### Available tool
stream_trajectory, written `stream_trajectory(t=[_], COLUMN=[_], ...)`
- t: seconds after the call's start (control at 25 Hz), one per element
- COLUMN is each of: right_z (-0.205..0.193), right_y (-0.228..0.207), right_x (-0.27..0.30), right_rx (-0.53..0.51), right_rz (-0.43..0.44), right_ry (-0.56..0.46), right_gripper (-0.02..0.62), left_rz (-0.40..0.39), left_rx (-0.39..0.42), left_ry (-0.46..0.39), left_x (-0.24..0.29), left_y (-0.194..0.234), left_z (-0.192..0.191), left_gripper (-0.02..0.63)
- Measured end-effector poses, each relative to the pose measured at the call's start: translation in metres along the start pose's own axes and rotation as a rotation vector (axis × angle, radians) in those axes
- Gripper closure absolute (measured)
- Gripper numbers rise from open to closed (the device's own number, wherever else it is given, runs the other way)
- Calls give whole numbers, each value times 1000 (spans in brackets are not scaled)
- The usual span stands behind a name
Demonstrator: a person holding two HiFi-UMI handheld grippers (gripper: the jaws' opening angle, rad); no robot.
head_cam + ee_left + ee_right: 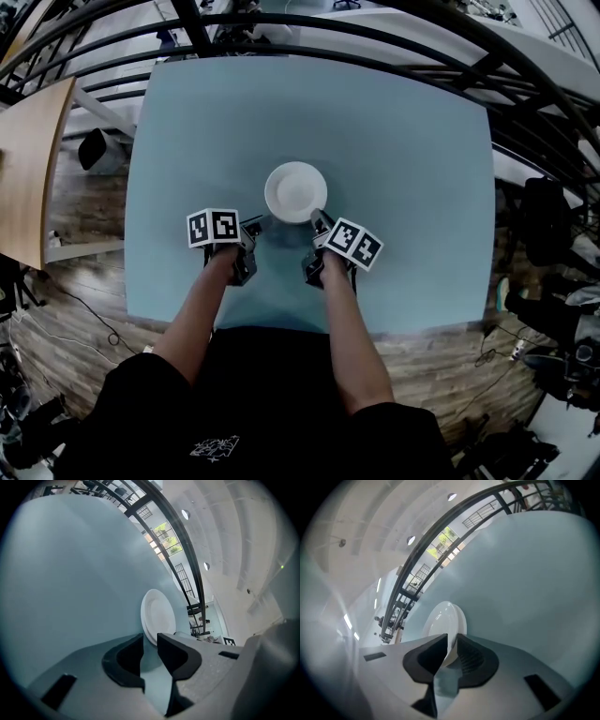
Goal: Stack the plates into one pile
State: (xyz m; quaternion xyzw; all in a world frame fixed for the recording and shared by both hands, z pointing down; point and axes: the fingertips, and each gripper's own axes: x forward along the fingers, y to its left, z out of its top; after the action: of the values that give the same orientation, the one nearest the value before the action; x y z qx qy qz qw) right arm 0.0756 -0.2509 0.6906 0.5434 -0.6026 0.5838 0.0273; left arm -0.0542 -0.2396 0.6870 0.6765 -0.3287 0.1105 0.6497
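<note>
Print (214, 447) on black shirt, white, too small to read; square black-and-white markers on both cubes (213, 227). Left gripper (150, 645) held narrowly apart, nothing between, only pale blue table (403, 141). Right gripper (451, 649) pinched on near rim of stacked white plates (295, 192) mid-table. Beyond, wooden floor (84, 202) and black railing (375, 56). Seen only from gripper views: white ceiling with round lights (411, 540), bright window (167, 537).

Pale blue table (422, 187); black railing (197, 28) behind; wooden floor (84, 197).
</note>
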Motion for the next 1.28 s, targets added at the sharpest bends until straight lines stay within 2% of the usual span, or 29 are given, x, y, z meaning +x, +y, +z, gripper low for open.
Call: stream_trajectory(t=[0.12,0.32,0.4,0.52,0.72,0.96,1.12,1.28], right_z=[-2,0,2,4,-1,-12,11,27], right_y=[4,7,14,24,42,78,88,95], right_x=[0,-7,-13,-24,-43,-66,-100,-124], right_rx=[-116,-191,-202,-209,-234,-352,-448,-497], right_rz=[-56,-104,-93,-70,-28,41,91,135], right_ry=[27,22,-1,-28,-63,-76,-134,-172], right_gripper=[477,446,449,536,579,588,588,588], left_rz=[19,26,32,20,-4,-3,17,26], left_rx=[43,83,118,153,219,305,405,466], left_ry=[15,-1,-6,1,4,-45,-123,-207], left_x=[-3,-11,-16,-20,-30,-63,-62,-66], left_y=[0,-3,-5,-10,-20,-40,-75,-104], left_z=[1,6,8,10,8,2,0,1], left_gripper=[531,532,532,552,589,598,598,598])
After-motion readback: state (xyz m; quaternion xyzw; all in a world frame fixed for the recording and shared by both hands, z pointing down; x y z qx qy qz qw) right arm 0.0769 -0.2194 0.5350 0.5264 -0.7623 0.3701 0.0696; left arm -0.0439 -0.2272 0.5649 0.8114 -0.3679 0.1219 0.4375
